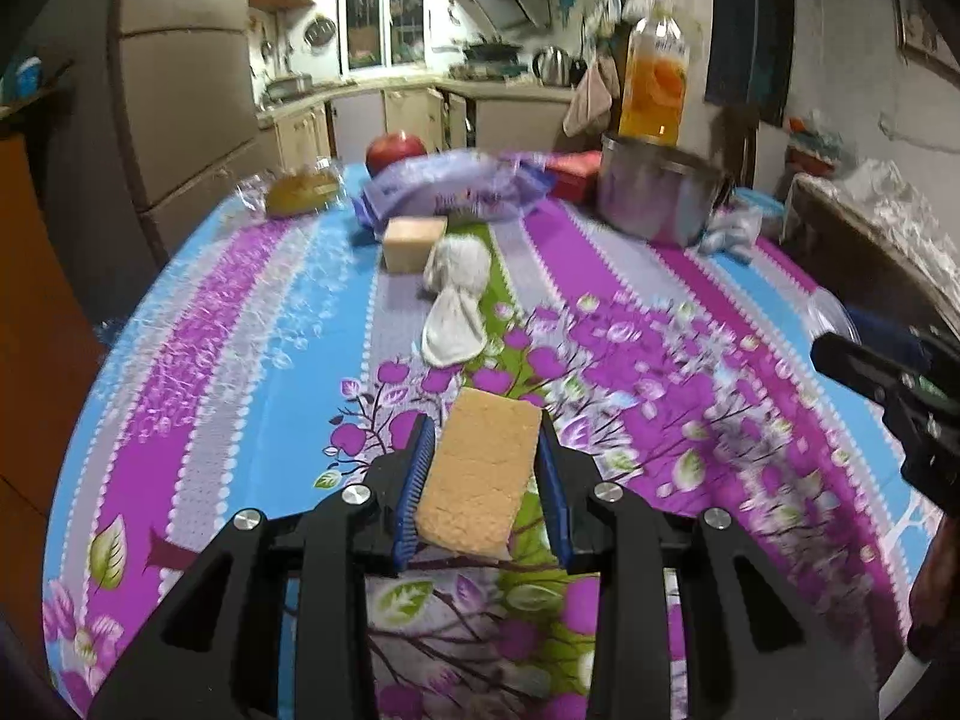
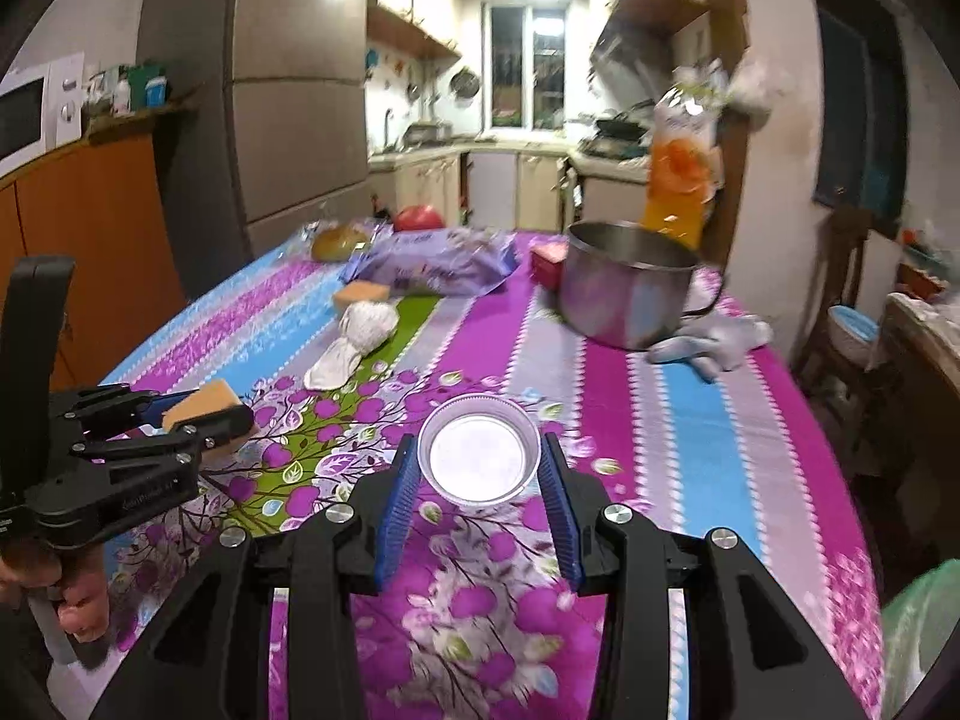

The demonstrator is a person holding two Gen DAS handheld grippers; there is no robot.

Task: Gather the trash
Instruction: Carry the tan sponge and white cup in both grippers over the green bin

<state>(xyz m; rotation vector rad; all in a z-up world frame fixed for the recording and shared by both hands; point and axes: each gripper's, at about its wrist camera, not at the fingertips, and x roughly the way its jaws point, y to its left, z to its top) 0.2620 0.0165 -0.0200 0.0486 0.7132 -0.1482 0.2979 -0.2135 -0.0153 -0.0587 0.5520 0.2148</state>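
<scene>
My left gripper point(image 1: 483, 456) is shut on a tan sponge point(image 1: 480, 474) and holds it above the flowered tablecloth point(image 1: 240, 360); it also shows in the right wrist view point(image 2: 204, 414), with the sponge point(image 2: 198, 399) between its fingers. My right gripper point(image 2: 480, 468) has its blue pads against both sides of a small clear plastic cup point(image 2: 479, 457), seen from above. A crumpled white cloth point(image 1: 456, 294) lies mid-table, also in the right wrist view point(image 2: 360, 336). A second sponge point(image 1: 414, 243) sits behind it.
At the far end stand a steel pot point(image 1: 654, 192), an orange drink bottle point(image 1: 654, 78), a purple wrapper bag point(image 1: 456, 186), a red apple point(image 1: 396, 147), a bagged bun point(image 1: 300, 189) and a red box point(image 1: 576, 174). A pale blue cloth point(image 2: 708, 342) lies beside the pot.
</scene>
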